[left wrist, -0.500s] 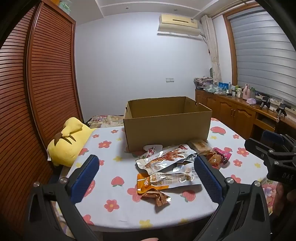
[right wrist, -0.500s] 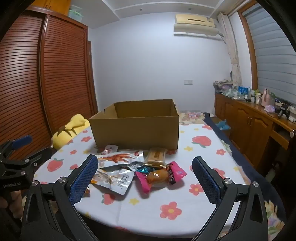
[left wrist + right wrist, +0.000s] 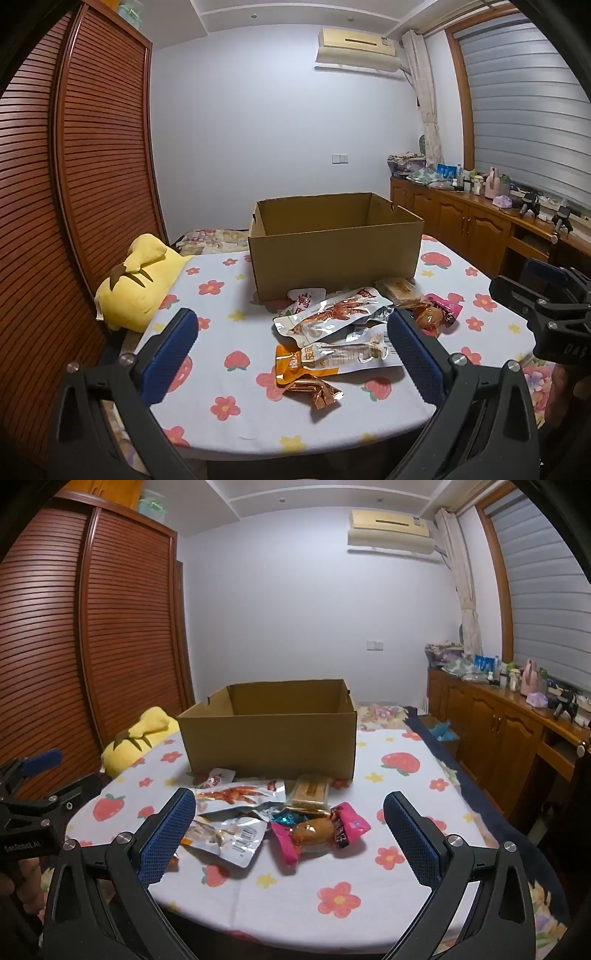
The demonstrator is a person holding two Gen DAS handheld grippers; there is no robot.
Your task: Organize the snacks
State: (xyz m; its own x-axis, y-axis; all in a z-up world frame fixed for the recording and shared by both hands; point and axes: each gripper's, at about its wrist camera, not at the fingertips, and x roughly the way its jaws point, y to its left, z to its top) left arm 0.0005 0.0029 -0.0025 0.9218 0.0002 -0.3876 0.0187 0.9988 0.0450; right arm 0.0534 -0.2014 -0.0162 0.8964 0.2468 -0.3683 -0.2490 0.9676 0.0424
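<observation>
Table (image 3: 229,417): covered by a white cloth printed with flowers and strawberries.
Cardboard box (image 3: 334,258): stood open-topped at the far middle of the table.
Plush toy (image 3: 138,282): yellow, lay at the table's left edge.
Snacks (image 3: 334,328): heaped just in front of the box, packets overlapping.
Left tool (image 3: 291,354): spread wide, holding nothing, near the heap.
Right tool (image 3: 290,830): likewise spread wide, holding nothing.

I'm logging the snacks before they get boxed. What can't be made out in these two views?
- Cardboard box floor: hidden by its front wall, both views.
- Blue-wrapped snack: mostly buried under the pile, right wrist view.
- Orange packet: covered by a silver packet, left wrist view.
- Packet print: too small.
</observation>
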